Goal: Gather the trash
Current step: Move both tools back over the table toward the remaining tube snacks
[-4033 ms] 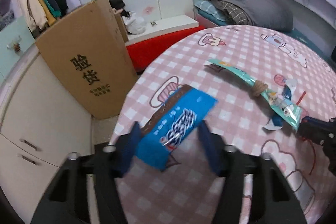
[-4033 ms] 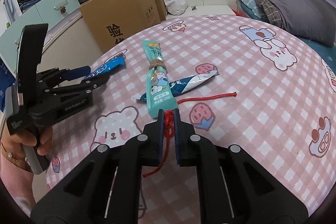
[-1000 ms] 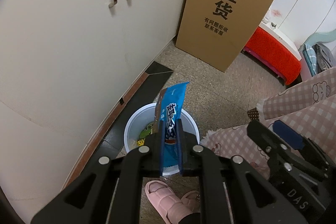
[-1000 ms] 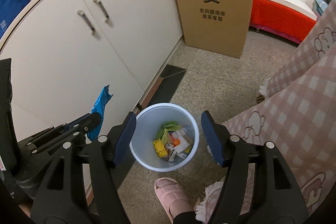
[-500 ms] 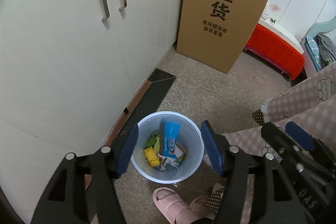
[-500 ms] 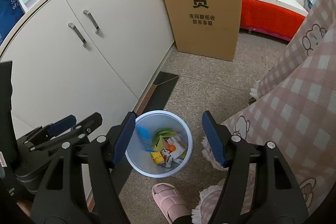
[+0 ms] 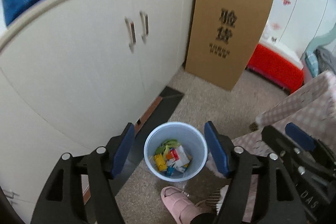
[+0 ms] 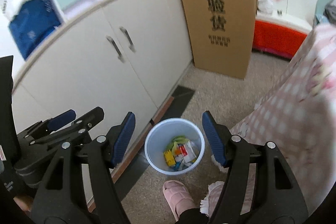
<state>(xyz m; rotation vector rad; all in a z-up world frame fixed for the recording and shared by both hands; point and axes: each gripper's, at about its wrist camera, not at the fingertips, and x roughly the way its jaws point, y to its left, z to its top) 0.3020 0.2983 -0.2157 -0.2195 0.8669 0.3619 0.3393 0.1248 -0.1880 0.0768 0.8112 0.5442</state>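
1. Overhead, I note a white cupboard [image 7: 88, 60] along one side of the floor, with a tall cardboard box [image 7: 229, 35] propped upright beside it.
2. I see a table under a pink checked cloth [image 8: 298, 119] close by the bin, its hem hanging near the floor.
3. I hold the left gripper [image 7: 169, 149] above the bin with its jaws spread wide and nothing between them.
4. I hold the right gripper [image 8: 168, 138] likewise above the bin, released and empty. Each gripper shows at the edge of the other's view.
5. I find the pale blue bin [image 7: 151, 140] standing upright on the floor, just ahead of a pink slipper [image 7: 178, 203].
6. I count the trash [image 7: 171, 157] as lying at the bottom of the bin: crumpled wrappers, yellow, white, green and blue, too jumbled to separate.
7. I judge such wrappers to be very light, limp and somewhat slick; they fold rather than resist. A pinch across a flat end or seam, fully closed, should hold one best.
8. I judge this drop complete; whether trash remains on the table cannot be told from these views.
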